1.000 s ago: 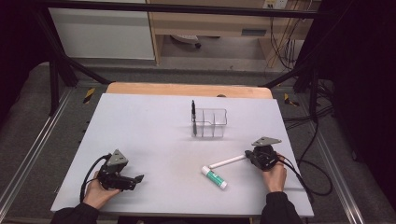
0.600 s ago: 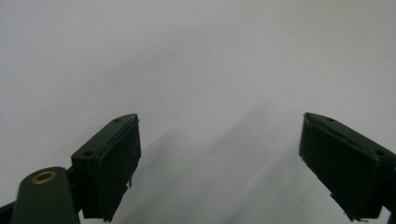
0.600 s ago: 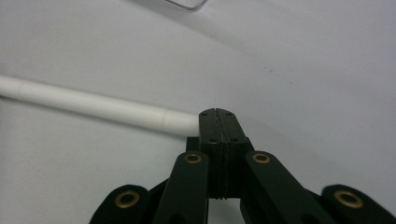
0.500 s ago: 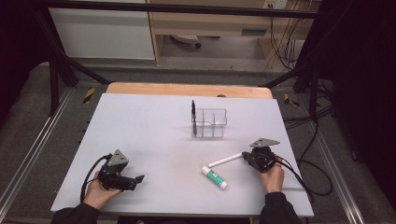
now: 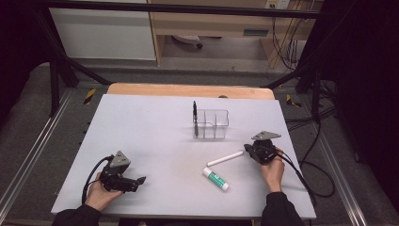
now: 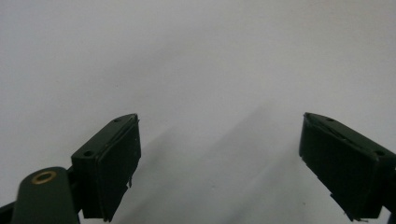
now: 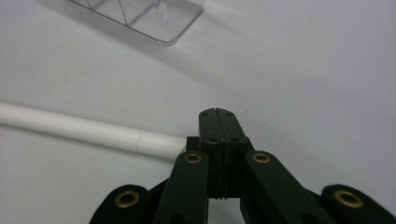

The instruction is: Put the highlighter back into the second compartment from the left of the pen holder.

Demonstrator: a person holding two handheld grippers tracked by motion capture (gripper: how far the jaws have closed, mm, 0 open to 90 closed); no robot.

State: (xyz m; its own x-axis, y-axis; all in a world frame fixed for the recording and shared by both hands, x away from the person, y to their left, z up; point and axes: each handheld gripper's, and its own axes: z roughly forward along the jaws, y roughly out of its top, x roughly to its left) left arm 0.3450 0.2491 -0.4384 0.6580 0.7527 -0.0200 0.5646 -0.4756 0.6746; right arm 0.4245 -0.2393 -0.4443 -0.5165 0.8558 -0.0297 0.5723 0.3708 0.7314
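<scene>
White rectangular table top [image 5: 155, 127] carries everything. Clear plastic three-compartment holder [image 5: 212, 124] sits toward the far side, a black pen [image 5: 194, 114] upright at its left end. Left gripper [image 5: 135, 181] rests near the front-left edge, jaws wide apart, nothing between them. Right gripper [image 5: 248, 149]: jaws pressed together, empty, tips just beside the end of a long white stick [image 5: 225, 158]. White-and-green glue tube [image 5: 216, 179] lies just in front of the stick.

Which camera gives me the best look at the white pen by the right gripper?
The high view: the white pen lies whole on the table, beside the right gripper. The right gripper view shows part of its barrel, one end hidden behind the shut jaws. The left gripper view faces bare table.
</scene>
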